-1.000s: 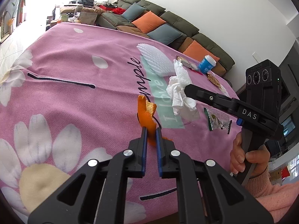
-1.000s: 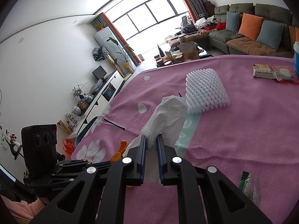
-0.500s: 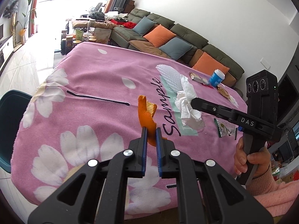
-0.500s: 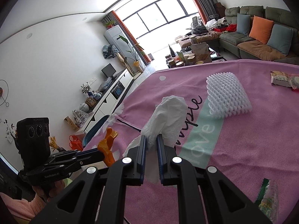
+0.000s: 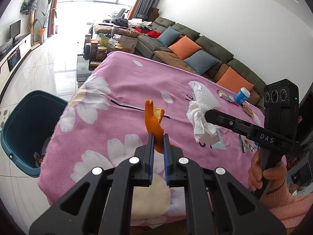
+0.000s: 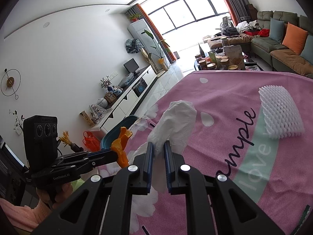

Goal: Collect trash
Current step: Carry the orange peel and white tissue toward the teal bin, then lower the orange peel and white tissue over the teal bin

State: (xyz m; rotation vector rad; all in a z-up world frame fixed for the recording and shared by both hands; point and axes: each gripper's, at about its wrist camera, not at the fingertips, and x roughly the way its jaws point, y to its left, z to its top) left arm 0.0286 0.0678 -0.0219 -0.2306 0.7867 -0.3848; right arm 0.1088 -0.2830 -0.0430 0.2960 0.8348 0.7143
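Note:
My left gripper (image 5: 158,137) is shut on a strip of orange peel (image 5: 153,115), held up above the pink flowered tablecloth (image 5: 109,117). My right gripper (image 6: 158,146) is shut on a crumpled white tissue (image 6: 175,121), also lifted off the cloth. In the left wrist view the right gripper (image 5: 207,113) comes in from the right with the tissue (image 5: 201,117) hanging from it. In the right wrist view the left gripper (image 6: 115,152) shows at lower left with the peel (image 6: 122,145). A teal bin (image 5: 25,129) stands on the floor past the table's left edge, with some rubbish in its bottom.
On the cloth lie a white foam fruit net (image 6: 279,113), snack wrappers (image 5: 225,96), a blue-and-white cup (image 5: 242,96) and a green wrapper (image 5: 247,145). A cluttered coffee table (image 5: 99,49) and a long sofa (image 5: 195,51) stand beyond. A hand in a pink sleeve (image 5: 266,178) holds the right gripper.
Both grippers have swung left toward the table's end with their loads still gripped. The teal bin has come into the left wrist view, and the foam net has slid right in the right wrist view.

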